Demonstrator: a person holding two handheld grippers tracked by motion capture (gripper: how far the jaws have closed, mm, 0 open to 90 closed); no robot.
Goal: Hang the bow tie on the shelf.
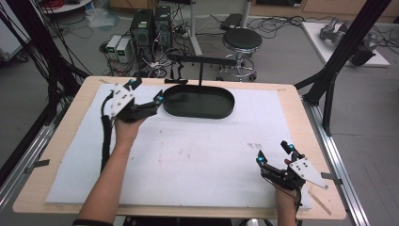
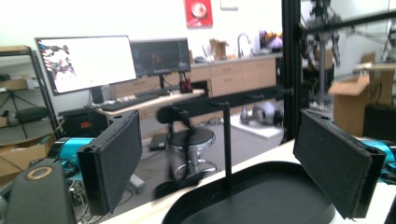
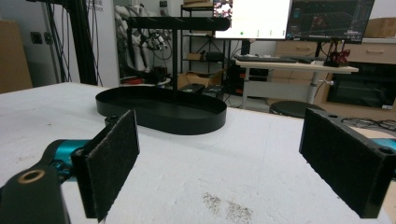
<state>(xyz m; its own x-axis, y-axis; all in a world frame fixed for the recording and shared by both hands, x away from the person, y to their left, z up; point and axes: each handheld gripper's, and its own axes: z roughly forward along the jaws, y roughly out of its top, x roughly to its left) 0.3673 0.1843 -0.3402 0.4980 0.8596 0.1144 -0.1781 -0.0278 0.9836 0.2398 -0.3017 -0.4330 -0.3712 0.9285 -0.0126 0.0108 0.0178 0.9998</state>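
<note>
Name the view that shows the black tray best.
The high view: the whole oval tray with post and crossbar, from above. The right gripper view shows it whole but low and side-on; the left gripper view shows its near part, cropped between the open jaws.

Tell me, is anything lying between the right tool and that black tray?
No. In the high view, just bare white mat stretches from the right tool to the tray, with faint dark smudges.

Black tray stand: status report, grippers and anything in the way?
Left gripper open at black tray stand rim. Right gripper open, near corner. Tray bare, nothing between.
</note>
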